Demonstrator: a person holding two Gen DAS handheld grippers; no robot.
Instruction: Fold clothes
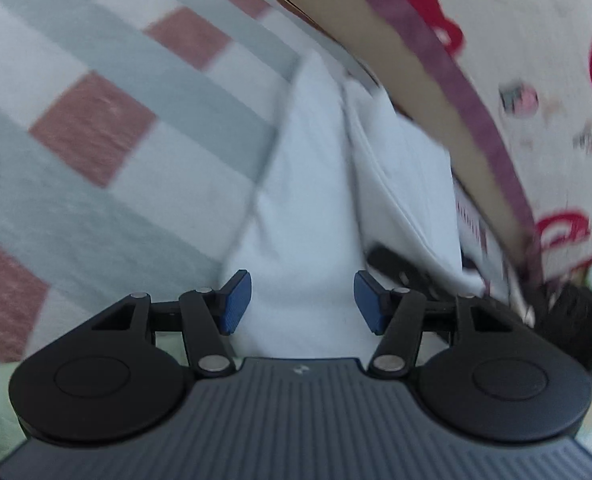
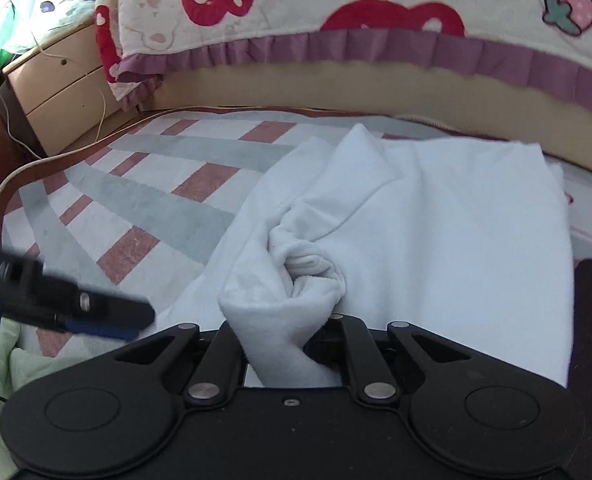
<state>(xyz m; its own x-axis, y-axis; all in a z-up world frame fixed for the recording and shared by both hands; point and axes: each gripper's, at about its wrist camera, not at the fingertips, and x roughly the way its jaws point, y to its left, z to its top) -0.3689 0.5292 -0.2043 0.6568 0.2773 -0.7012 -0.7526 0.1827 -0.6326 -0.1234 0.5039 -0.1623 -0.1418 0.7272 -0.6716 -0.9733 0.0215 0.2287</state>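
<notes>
Spread over the checked grey, white and dusty-red bedcover (image 2: 144, 204), the pale white fleece garment (image 2: 435, 216) is mid-fold: the right tool (image 2: 280, 344) pinches a bunched corner at lower centre, the left tool (image 1: 301, 300) gapes empty, needing another edge.

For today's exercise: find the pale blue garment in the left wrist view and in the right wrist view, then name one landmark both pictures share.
Left wrist view: the pale blue garment fills the centre, running up from between the open fingers.
Right wrist view: it spreads across centre and right, one bunched fold clamped in the right gripper.
Shared landmark: the purple frill of the bear-print cover.
</notes>
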